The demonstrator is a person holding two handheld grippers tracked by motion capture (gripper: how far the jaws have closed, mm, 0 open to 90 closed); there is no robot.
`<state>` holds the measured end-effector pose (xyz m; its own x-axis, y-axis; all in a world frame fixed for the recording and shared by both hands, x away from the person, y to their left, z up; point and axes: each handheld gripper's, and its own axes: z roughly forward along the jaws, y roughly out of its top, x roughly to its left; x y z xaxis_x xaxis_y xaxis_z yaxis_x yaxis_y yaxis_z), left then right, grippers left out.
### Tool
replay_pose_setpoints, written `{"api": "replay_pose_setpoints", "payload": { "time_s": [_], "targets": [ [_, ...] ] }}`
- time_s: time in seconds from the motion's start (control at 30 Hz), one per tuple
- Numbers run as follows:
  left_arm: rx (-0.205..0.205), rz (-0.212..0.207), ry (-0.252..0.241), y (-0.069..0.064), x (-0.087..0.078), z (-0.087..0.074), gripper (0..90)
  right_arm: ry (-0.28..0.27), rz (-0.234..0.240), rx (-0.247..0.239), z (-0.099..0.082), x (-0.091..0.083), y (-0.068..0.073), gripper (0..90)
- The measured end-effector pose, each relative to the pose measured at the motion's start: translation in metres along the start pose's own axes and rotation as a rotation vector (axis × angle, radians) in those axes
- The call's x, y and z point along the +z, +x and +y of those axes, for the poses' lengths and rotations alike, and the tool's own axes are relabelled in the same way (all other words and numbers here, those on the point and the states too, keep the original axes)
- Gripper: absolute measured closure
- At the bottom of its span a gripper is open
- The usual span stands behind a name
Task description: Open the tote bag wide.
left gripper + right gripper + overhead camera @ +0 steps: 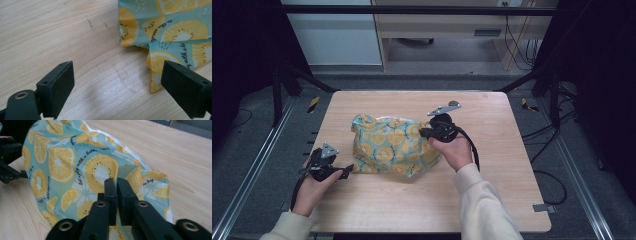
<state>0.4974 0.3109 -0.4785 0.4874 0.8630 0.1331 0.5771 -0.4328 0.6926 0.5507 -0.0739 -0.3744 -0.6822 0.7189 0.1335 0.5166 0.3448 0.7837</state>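
A teal cloth (392, 145) printed with yellow citrus and kiwi slices lies bunched in the middle of the wooden table (422, 205). My right gripper (424, 132) is at the cloth's right side, shut on a pinch of the fabric (62, 162), which rises like a tent in front of the right gripper (116, 182). My left gripper (348, 170) rests low on the table by the cloth's near-left corner. In its own view the left gripper (117, 82) is open, bare wood lies between the jaws, and the cloth corner (160, 67) touches the right jaw.
Black frame posts (277, 85) and metal rails (247, 175) stand around the table. A light cabinet (332, 35) and a wooden desk with cables (512, 40) are beyond the far edge. The other gripper (7, 157) shows dark at the left of the right gripper view.
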Motion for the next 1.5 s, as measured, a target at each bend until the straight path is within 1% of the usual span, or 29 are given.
{"api": "replay_pose_setpoints", "payload": {
  "time_s": [0.07, 0.1, 0.13, 0.23, 0.27, 0.3, 0.33, 0.4, 0.43, 0.47, 0.53, 0.63, 0.73, 0.83, 0.93, 1.0, 1.07, 1.13, 1.2, 1.23, 1.27, 1.3, 1.37, 1.4, 1.43, 1.5],
  "targets": [
    [-0.002, -0.002, 0.005, 0.001, 0.0, 0.0, 11.9, -0.018, 0.0, -0.023, 0.003, -0.004, 0.004, 90.0],
    [-0.004, -0.001, 0.005, 0.001, 0.0, 0.0, 12.1, -0.031, -0.003, -0.027, 0.005, -0.007, 0.007, 90.0],
    [-0.007, 0.001, -0.001, 0.002, -0.001, 0.0, 12.6, -0.051, -0.005, -0.042, 0.006, -0.011, 0.011, 90.0],
    [-0.007, 0.002, -0.008, 0.003, -0.003, 0.0, 13.8, -0.104, 0.01, -0.087, 0.007, -0.026, 0.028, 90.0],
    [-0.006, 0.003, -0.009, 0.003, -0.004, 0.0, 14.1, -0.113, 0.017, -0.103, 0.006, -0.03, 0.033, 90.0],
    [-0.006, 0.004, -0.011, 0.003, -0.004, 0.0, 14.5, -0.122, 0.031, -0.137, 0.002, -0.035, 0.042, 90.0],
    [-0.006, 0.004, -0.013, 0.003, -0.005, 0.001, 14.7, -0.125, 0.038, -0.159, -0.002, -0.039, 0.049, 90.0],
    [-0.005, 0.006, -0.018, 0.005, -0.008, 0.002, 15.5, -0.134, 0.06, -0.173, -0.01, -0.046, 0.06, 90.0],
    [-0.012, 0.008, -0.026, 0.005, -0.009, 0.002, 16.2, -0.138, 0.07, -0.18, -0.015, -0.048, 0.065, 90.0],
    [-0.012, 0.009, -0.028, 0.006, -0.01, 0.002, 16.6, -0.136, 0.074, -0.189, -0.019, -0.05, 0.069, 90.0],
    [-0.017, 0.007, -0.041, 0.007, -0.014, 0.002, 18.1, -0.131, 0.084, -0.19, -0.029, -0.052, 0.074, 90.0],
    [-0.017, -0.002, -0.069, 0.01, -0.022, 0.006, 21.1, -0.12, 0.095, -0.192, -0.041, -0.051, 0.077, 90.0],
    [-0.01, -0.012, -0.109, 0.011, -0.031, 0.013, 24.6, -0.111, 0.092, -0.196, -0.048, -0.05, 0.076, 90.0],
    [-0.005, -0.05, -0.143, 0.014, -0.039, 0.026, 26.9, -0.107, 0.09, -0.19, -0.05, -0.05, 0.073, 90.0],
    [0.018, -0.061, -0.148, 0.015, -0.04, 0.04, 29.2, -0.114, 0.091, -0.185, -0.05, -0.051, 0.071, 90.0],
    [0.022, -0.072, -0.157, 0.016, -0.038, 0.048, 30.3, -0.111, 0.092, -0.187, -0.05, -0.05, 0.071, 90.0],
    [0.032, -0.097, -0.15, 0.016, -0.033, 0.059, 31.5, -0.113, 0.094, -0.186, -0.049, -0.049, 0.071, 90.0],
    [0.066, -0.123, -0.12, 0.015, -0.027, 0.068, 31.5, -0.114, 0.096, -0.184, -0.049, -0.049, 0.071, 90.0],
    [0.073, -0.107, -0.119, 0.015, -0.021, 0.075, 32.8, -0.114, 0.097, -0.183, -0.049, -0.048, 0.07, 90.0],
    [0.076, -0.107, -0.121, 0.015, -0.018, 0.079, 35.5, -0.112, 0.099, -0.185, -0.049, -0.048, 0.07, 90.0],
    [0.063, -0.121, -0.124, 0.016, -0.015, 0.083, 38.4, -0.112, 0.1, -0.184, -0.049, -0.048, 0.07, 90.0],
    [0.064, -0.132, -0.12, 0.017, -0.012, 0.086, 45.4, -0.111, 0.099, -0.184, -0.049, -0.048, 0.07, 90.0],
    [0.052, -0.126, -0.116, 0.018, -0.008, 0.091, 58.5, -0.112, 0.099, -0.183, -0.049, -0.049, 0.07, 90.0],
    [0.06, -0.128, -0.114, 0.019, -0.007, 0.094, 68.6, -0.111, 0.1, -0.184, -0.049, -0.049, 0.07, 90.0],
    [0.059, -0.125, -0.112, 0.02, -0.006, 0.097, 75.1, -0.111, 0.101, -0.186, -0.049, -0.05, 0.07, 90.0],
    [0.061, -0.121, -0.122, 0.022, -0.007, 0.102, 85.3, -0.11, 0.102, -0.192, -0.049, -0.053, 0.071, 90.0]
  ]
}}
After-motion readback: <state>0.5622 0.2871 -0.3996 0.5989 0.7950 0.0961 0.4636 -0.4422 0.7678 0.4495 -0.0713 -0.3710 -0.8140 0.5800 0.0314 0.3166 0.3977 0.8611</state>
